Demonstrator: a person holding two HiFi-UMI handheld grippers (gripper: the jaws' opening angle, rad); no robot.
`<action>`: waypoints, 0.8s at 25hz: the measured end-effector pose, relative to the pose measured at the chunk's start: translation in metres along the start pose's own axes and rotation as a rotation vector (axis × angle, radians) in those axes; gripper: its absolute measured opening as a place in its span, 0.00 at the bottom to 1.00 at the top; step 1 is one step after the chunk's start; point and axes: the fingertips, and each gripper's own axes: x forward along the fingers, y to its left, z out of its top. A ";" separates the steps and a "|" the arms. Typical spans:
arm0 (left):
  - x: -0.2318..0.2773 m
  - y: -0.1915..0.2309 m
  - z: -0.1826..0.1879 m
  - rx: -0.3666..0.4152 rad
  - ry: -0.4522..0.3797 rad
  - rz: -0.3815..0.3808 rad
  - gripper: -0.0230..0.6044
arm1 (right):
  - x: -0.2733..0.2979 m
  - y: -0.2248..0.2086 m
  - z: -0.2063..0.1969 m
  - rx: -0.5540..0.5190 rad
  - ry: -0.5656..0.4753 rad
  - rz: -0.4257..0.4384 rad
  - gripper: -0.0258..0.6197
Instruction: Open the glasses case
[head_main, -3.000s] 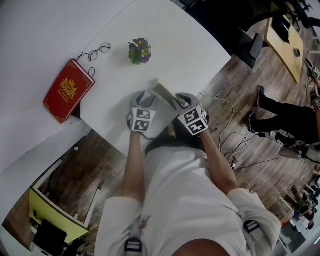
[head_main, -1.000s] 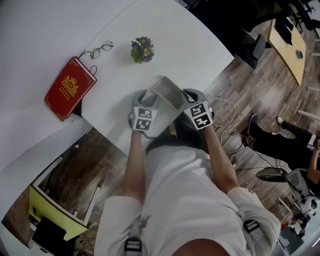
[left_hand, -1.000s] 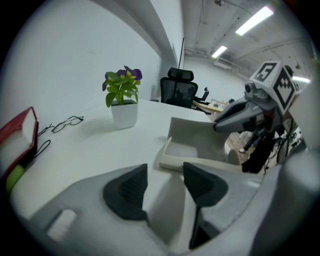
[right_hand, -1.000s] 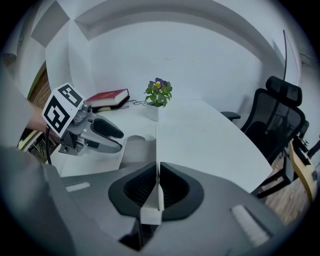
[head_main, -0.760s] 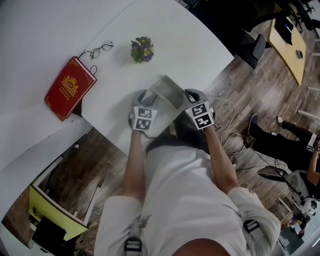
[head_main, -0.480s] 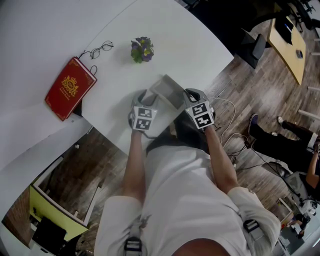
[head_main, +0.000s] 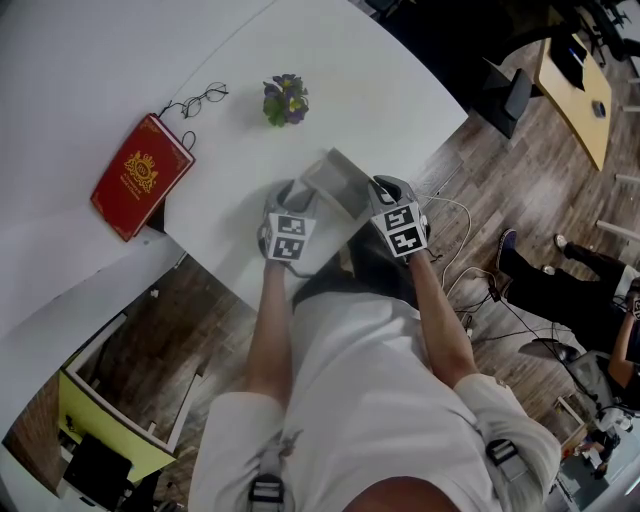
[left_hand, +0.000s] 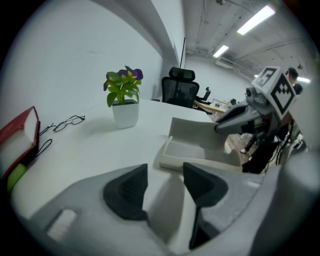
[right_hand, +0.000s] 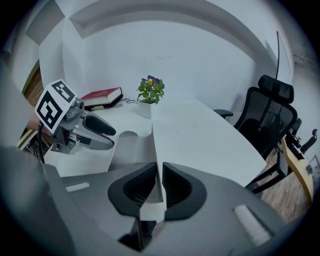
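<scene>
**Glasses case (head_main: 333, 181) open at the near edge of the counter (head_main: 360, 80)**

The lid (right_hand: 136, 148) is raised and pinched between the right tongs (right_hand: 159, 186). The left tongs (left_hand: 165, 186) are spread, with nothing gripped, just short of the base (left_hand: 192, 154).

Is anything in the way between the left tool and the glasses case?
Nothing visible. Only bare table lies between the open left tool and the glasses case. The plant stands well off to the side.
</scene>
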 end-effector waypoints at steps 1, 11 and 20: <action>0.000 0.000 0.000 -0.001 0.000 0.000 0.39 | 0.000 0.000 0.000 0.001 -0.001 -0.003 0.09; -0.008 -0.003 0.016 -0.015 -0.067 -0.005 0.39 | -0.008 0.002 0.008 0.015 -0.044 -0.014 0.17; -0.033 -0.009 0.048 0.000 -0.187 0.012 0.36 | -0.031 0.008 0.032 0.019 -0.173 -0.050 0.19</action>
